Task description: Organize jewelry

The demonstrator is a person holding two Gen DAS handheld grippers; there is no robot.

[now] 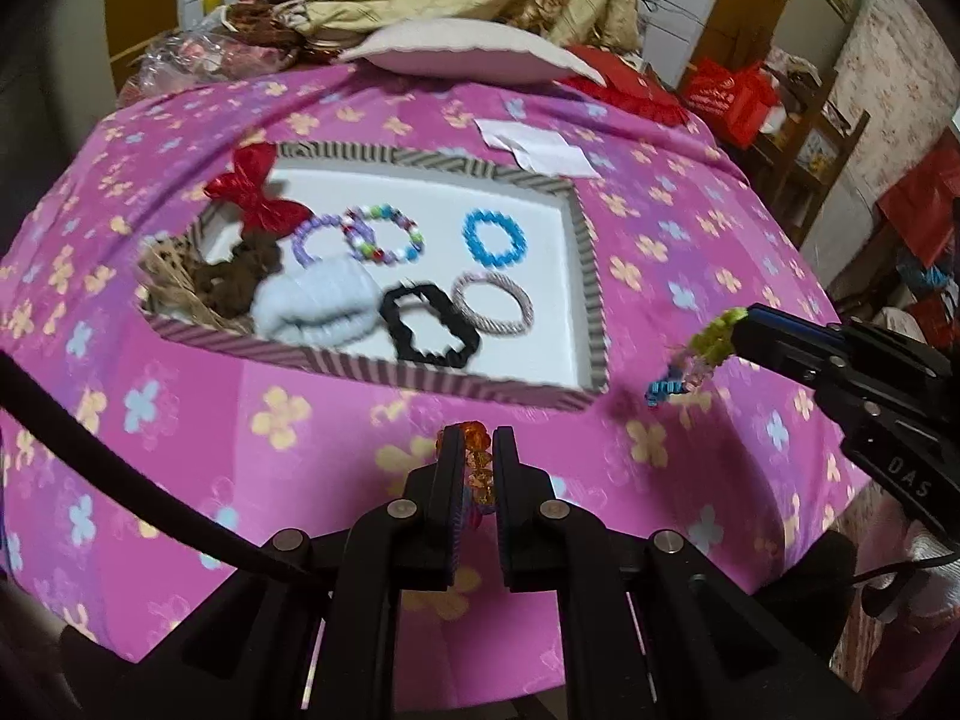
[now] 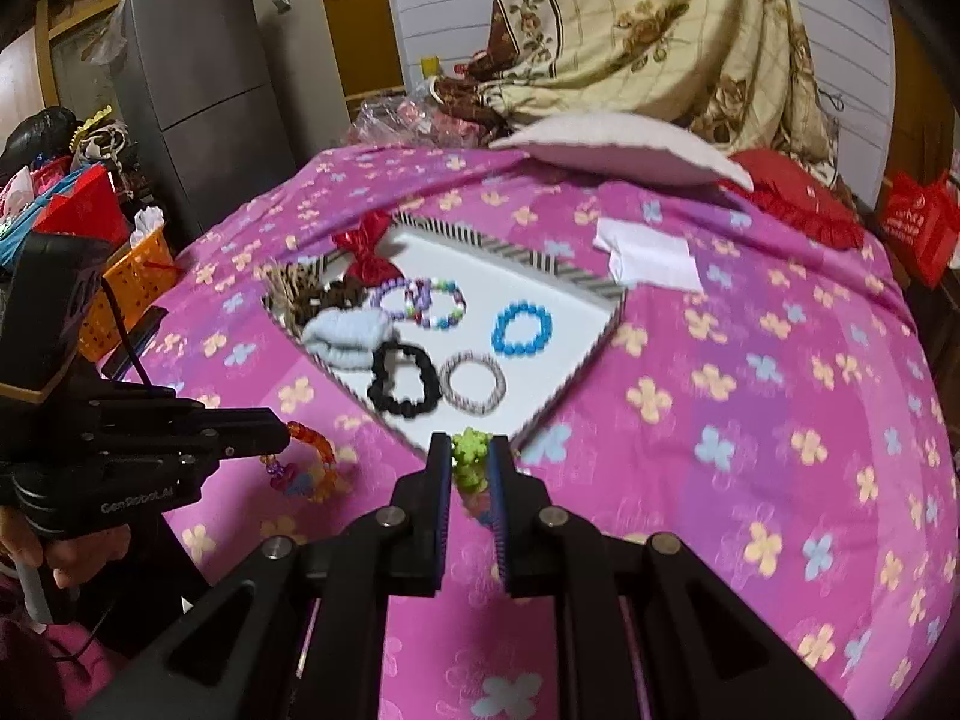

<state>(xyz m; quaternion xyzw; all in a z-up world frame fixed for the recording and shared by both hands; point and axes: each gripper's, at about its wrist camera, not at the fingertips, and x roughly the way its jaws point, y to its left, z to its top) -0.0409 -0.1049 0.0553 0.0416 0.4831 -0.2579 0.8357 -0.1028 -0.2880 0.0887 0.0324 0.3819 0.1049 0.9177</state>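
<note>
Just ahead of my left hand-held gripper (image 1: 475, 450), pinched on the orange beaded bracelet (image 1: 477, 468), and my right hand-held gripper (image 2: 470, 456), clamping the green beaded bracelet (image 2: 471, 459), lies the striped tray (image 1: 591, 276), where either dangling loop could snag the rim.

Left wrist view: low over near edge of bed, facing tray (image 1: 591, 276) head-on, fairly near. Right wrist view: from tray's (image 2: 606, 324) right corner, angled left, slightly farther. Both share tray, pink sheet (image 1: 300, 408), pillow (image 1: 474, 51), and each other's gripper.
</note>
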